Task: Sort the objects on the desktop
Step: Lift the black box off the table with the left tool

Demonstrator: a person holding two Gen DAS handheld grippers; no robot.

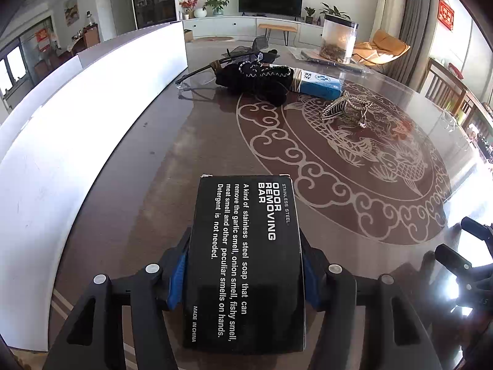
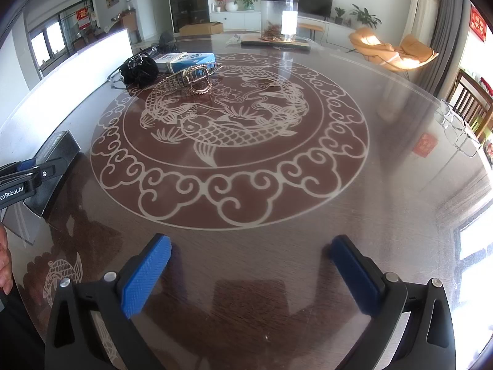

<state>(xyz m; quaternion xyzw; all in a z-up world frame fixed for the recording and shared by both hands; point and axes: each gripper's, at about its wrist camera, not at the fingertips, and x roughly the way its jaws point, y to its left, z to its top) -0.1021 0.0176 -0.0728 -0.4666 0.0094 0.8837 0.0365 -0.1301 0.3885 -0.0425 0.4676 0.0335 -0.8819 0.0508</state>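
Note:
My left gripper (image 1: 245,246) is shut on a black box (image 1: 246,262) printed "ODOR REMOVING BAR"; the blue pads press on its two long sides and it is held just above the table. The right wrist view shows the same box (image 2: 57,154) at the far left, next to the white bin wall (image 2: 77,71). My right gripper (image 2: 251,243) hovers open over the glass table with nothing between its fingers. Farther back lie a gold hair claw (image 1: 345,109), a black fabric bundle (image 1: 258,77), a blue and white box (image 1: 320,84) and dark-framed glasses (image 1: 191,77).
The white bin wall (image 1: 92,92) curves along the table's left side. A clear jar (image 2: 279,18) stands on a dark mat at the back. Clear-framed glasses (image 2: 456,129) lie near the right edge. Chairs stand beyond the table on the right.

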